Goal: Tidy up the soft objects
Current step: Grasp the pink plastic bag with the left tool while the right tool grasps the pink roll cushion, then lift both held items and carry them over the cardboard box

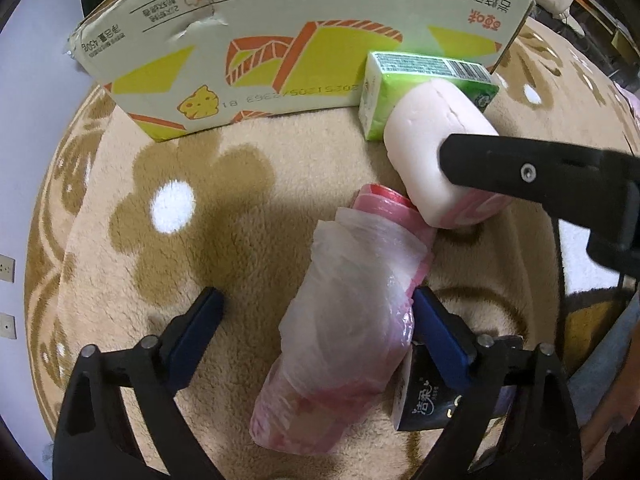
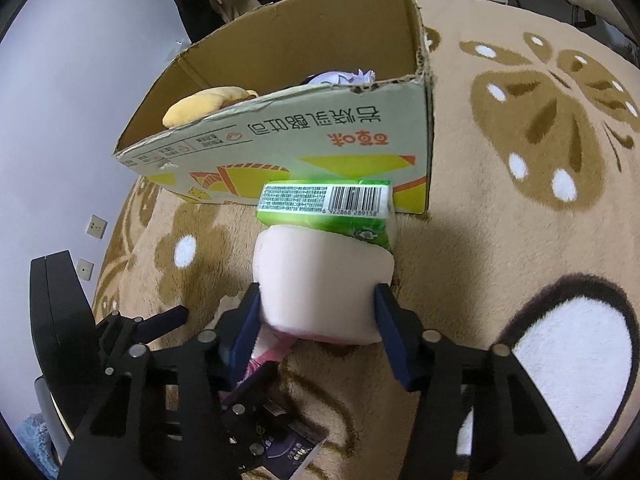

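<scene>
beige rug (image 1: 100,184): plush, brown flower pattern, everything i'm working on lies on it.
cardboard box (image 2: 288,148): open-topped, standing at the far side of the rug; from my right wrist view i see a yellow plush (image 2: 204,106) and something pale purple inside.
right gripper (image 2: 320,320): clenched on the pale pink roll (image 2: 324,276), blue pads pressing its two sides; the roll sits on the rug in front of the box.
green tissue pack (image 2: 324,208): lying just behind the pink roll, touching it, close against the box's printed wall.
left gripper (image 1: 316,320): jaws spread wide, straddling the bag-wrapped roll (image 1: 344,320); its right pad is beside or touching the wrap, i cannot tell which, while the left pad stands clear of it, so nothing is grasped.
bag-wrapped roll: pink and translucent white plastic, lying on the rug, its far end next to the pale pink roll.
dark tissue pack (image 1: 424,396): on the rug beside the wrapped roll, partly under my left gripper's right finger.
</scene>
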### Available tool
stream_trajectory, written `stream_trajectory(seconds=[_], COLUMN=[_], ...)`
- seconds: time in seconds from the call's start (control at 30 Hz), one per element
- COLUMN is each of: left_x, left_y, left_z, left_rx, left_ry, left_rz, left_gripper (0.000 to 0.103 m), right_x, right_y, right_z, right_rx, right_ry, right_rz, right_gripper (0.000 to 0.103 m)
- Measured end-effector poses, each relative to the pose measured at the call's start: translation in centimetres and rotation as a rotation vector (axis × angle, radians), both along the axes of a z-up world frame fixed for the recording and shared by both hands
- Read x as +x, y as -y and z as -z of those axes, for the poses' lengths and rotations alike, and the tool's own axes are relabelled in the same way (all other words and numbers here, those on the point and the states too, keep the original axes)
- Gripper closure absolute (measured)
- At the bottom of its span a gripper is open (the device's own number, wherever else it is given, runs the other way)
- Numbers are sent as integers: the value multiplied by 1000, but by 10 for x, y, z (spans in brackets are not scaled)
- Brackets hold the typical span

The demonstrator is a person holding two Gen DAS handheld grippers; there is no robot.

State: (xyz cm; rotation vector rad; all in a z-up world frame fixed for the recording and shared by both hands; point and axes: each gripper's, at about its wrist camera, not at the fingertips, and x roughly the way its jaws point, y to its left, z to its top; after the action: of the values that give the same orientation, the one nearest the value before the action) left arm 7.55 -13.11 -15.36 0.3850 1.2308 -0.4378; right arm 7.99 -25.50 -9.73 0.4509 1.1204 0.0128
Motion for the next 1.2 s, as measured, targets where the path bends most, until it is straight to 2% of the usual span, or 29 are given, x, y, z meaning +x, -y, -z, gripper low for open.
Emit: stream_trajectory(seconds=[0.13,0.2,0.27,0.43,0.57,0.77,0.97,1.07,1.2], left_x=[-2,-3,-1,1,-2,-6,-8,-11,-12], left_y=[-6,-13,-22,-38,-50,-64,-72,-74,-75], left_z=[-2,-3,-5,-11,-25,-50,-90,-105,-117], left_rx=[-5,-14,-5,-47,-85,-111,-130,-135,-155], left_ry=[14,23,37,41,82,183,354,416,456], left_rz=[-25,-54,-90,-134,-146,-199,-228,-232,-234], left_gripper=[25,37,56,70,83,86,86,86,86], right_x=[-2,-2,-3,-7,-13,-26,-36,-40,-38], right_y=[-3,-5,-4,-4,-6,-1,1,0,-3], right_z=[-4,-6,-7,-15,-24,-41,-66,-80,-95], right_rx=[-19,-29,-34,-55,-80,-105,-156,-182,-225], right_ry=[17,25,32,65,104,171,266,315,354], right_rz=[-7,-8,-7,-12,-12,27,57,68,73], right_gripper=[54,56,58,63,66,67,68,68,68])
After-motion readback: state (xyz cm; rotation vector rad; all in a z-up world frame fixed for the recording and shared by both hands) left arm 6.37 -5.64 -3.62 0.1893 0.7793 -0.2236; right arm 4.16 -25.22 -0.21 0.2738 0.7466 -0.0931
